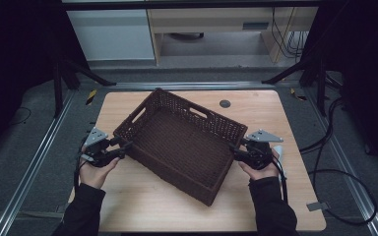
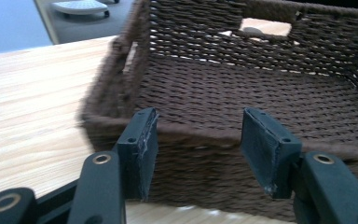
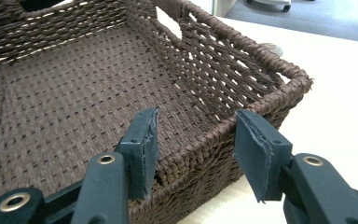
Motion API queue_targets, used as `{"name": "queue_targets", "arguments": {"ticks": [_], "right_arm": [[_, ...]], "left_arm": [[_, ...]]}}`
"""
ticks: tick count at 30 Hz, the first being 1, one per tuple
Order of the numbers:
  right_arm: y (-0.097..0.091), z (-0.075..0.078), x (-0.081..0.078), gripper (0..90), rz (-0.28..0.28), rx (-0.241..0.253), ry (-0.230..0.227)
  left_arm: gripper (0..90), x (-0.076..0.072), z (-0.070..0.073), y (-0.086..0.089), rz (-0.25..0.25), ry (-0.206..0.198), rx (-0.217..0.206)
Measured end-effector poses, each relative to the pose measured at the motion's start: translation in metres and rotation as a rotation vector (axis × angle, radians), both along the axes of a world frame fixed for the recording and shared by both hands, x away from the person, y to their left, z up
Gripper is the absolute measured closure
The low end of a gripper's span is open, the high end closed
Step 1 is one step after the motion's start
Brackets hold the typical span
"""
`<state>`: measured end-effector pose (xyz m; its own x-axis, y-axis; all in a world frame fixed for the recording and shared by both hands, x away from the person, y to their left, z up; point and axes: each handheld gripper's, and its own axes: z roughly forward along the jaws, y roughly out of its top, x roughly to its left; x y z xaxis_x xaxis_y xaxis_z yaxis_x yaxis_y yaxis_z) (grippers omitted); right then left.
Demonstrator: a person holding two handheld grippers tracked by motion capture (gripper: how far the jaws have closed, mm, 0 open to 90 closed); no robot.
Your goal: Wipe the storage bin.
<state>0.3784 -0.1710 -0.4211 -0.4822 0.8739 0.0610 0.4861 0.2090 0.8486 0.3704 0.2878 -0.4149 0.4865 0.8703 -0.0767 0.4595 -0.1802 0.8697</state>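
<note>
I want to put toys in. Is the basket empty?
Empty: the brown woven basket shows only its bare woven bottom in all three views.

basket rim between open jaws

the right gripper [image 3: 196, 154] looks into a dark brown woven basket [image 3: 84, 93]. its two black jaws stand apart astride the near rim by a corner, one inside the wall, one outside, pads off the weave. pale table [image 3: 345, 88] lies beyond the corner.

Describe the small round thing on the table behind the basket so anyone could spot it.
Start at the wooden table and go past the brown woven basket to the far edge. There sits a small dark grey disc, flat in the tabletop, the one round mark on the pale wood.
</note>
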Motion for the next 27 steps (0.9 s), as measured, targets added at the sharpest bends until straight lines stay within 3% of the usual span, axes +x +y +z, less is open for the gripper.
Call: {"name": "queue_targets", "arguments": {"ticks": [3,7,11,14,19,23,27], "right_arm": [[0.001,0.002,-0.003,48.9,0.013,-0.003,0.008],[-0.003,0.006,-0.001,46.1,0.035,-0.007,0.001],[-0.013,0.013,0.003,43.9,0.001,-0.003,-0.058],[-0.018,0.013,0.011,44.0,-0.031,0.002,-0.077],[-0.019,0.006,0.022,44.6,-0.036,-0.007,-0.088],[-0.017,-0.001,0.025,46.0,-0.034,-0.037,-0.068],[-0.020,0.001,0.023,52.1,-0.028,-0.009,-0.035]], "left_arm": [[42.2,0.000,0.000,-0.006,0.002,-0.017,0.031],[41.5,0.003,-0.002,-0.002,0.005,-0.006,0.000],[41.9,0.009,-0.003,-0.002,0.006,-0.016,-0.003],[42.5,0.015,-0.004,-0.002,0.018,-0.025,-0.003],[43.2,0.018,-0.005,-0.002,0.030,-0.035,-0.007],[42.1,0.016,-0.003,-0.002,0.034,-0.030,0.007],[38.4,0.011,0.003,-0.007,0.004,-0.016,-0.009]]}}
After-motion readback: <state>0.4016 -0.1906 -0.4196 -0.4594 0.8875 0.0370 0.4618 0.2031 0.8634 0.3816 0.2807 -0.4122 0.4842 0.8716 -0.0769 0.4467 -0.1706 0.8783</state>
